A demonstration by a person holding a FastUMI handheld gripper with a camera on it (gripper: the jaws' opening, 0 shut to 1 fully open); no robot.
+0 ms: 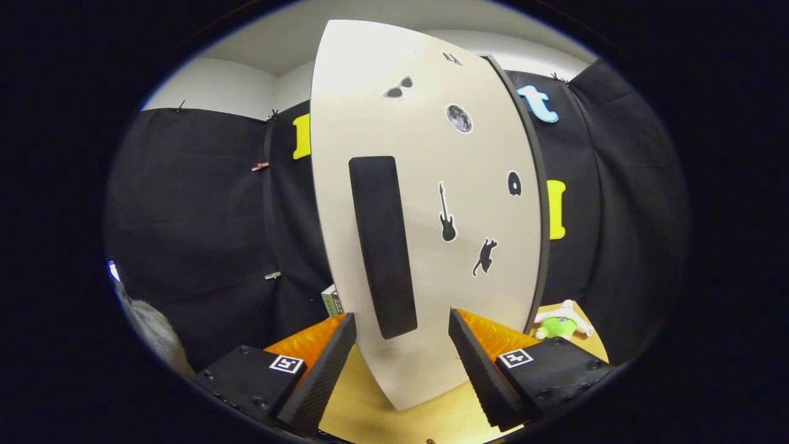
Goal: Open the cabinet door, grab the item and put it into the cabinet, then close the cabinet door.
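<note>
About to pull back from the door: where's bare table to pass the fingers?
The gripper is open, its fingers on either side of the door's black handle. Bare table lies below the cabinet door, between the fingers. It is crowded beside the door: the green plush toy on one side, a small box on the other.

Your white sticker-dotted cabinet door (pixel 425 203) hides part of the small green-and-white plush toy (pixel 562 322); the green box (pixel 331 300) behind it peeks out, barely.
</note>
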